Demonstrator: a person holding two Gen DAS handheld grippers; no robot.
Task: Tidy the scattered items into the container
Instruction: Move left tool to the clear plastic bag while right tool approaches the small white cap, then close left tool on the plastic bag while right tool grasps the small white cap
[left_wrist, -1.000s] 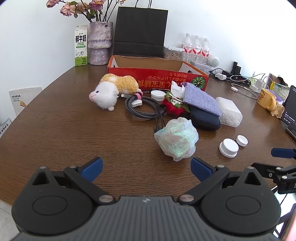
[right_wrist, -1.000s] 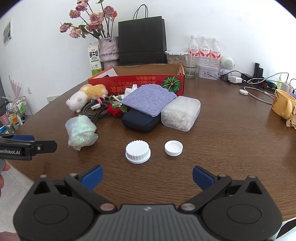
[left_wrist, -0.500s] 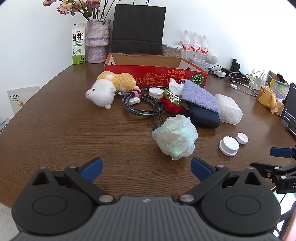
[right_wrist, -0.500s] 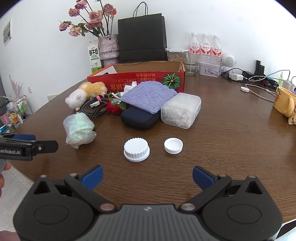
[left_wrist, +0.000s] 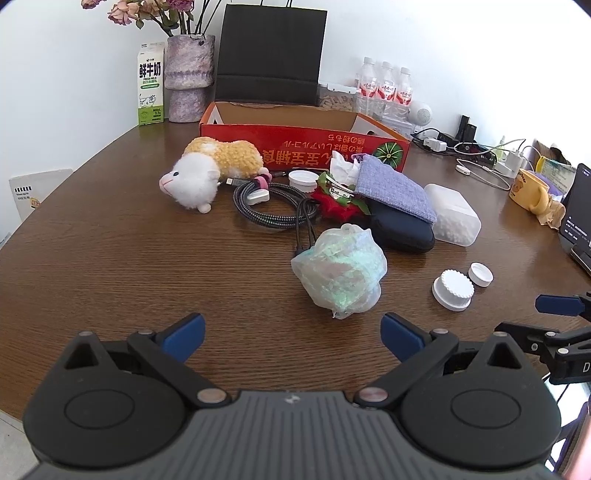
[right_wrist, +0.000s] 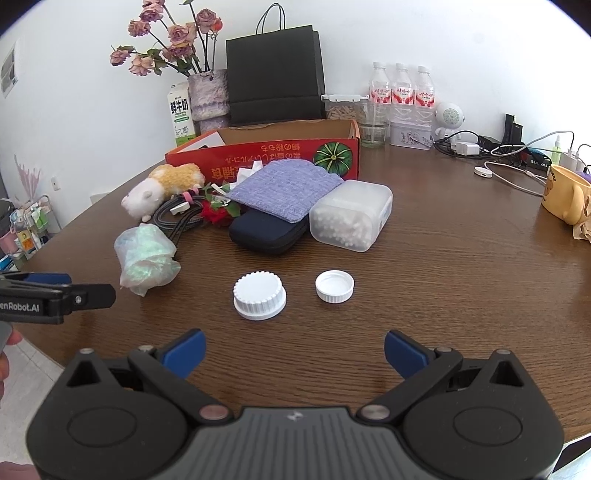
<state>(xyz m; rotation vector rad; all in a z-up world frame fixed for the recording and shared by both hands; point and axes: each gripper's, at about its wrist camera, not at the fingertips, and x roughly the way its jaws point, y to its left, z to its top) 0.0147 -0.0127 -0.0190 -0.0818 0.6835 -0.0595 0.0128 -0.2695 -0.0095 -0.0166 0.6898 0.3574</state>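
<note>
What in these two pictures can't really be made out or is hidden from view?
- Floor of the red cardboard box: hidden by its front wall in both wrist views.
- Dark zip case: largely covered by the purple cloth pouch.
- What the crumpled plastic bag holds: blurred by the film.
- Phone: cut off by the left wrist view's right edge.

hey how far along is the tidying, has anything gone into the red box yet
Done: nothing visibly. What shows of the red box interior looks bare. In hand: nothing; left gripper and right gripper are open and empty. Left: plush toy, cable, crumpled bag, pouches, swab box, and both white caps on the table.
</note>
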